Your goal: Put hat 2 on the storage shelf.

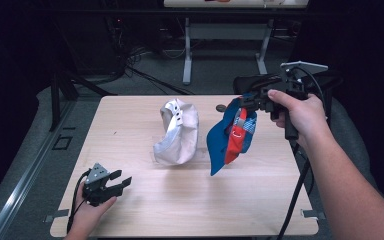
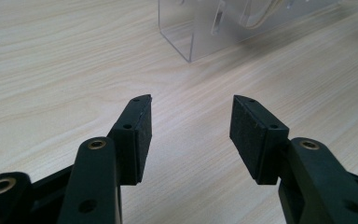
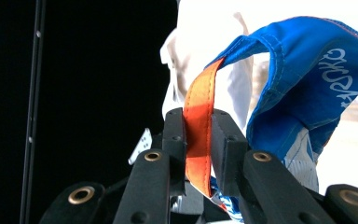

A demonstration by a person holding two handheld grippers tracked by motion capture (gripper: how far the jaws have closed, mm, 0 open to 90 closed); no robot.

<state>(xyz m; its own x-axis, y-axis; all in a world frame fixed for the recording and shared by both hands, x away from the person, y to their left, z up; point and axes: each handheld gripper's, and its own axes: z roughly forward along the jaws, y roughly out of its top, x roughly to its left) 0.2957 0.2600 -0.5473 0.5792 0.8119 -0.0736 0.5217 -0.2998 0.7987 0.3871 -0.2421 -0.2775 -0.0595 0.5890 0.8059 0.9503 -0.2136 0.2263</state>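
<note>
One blue cap (image 1: 226, 137) hangs in the air over the table's (image 1: 130, 125) right half, at about two o'clock from the table's middle, its brim pointing down toward the wood. It is carried by its orange strap (image 3: 198, 135): in the right gripper view the two black jaws are pressed narrow on that strap, with the blue cloth arching over to the right of them. The right gripper (image 1: 252, 100) sits at the cap's twelve o'clock, held up by the person's right hand (image 1: 300, 112).

Just beside the cap, at its nine o'clock, a white cap (image 1: 177, 132) stands propped on a clear plastic stand (image 2: 191, 32) near the table's centre; the two caps look apart, though close.

Farther out, at about seven o'clock from the white cap, the left gripper (image 1: 117, 184) rests low near the table's front left edge. Its jaws stand wide apart with nothing between them, aimed along the bare wood toward the stand.

My reading is that the step in hand is the carry: the blue cap has been lifted clear and is on its way somewhere, possibly to join the white one. The next move calls for a steady hold on the thin strap, since the cap dangles freely and could swing, and for bringing it down without knocking the white cap off its stand. The idle left gripper is free to steady the brim if needed.
</note>
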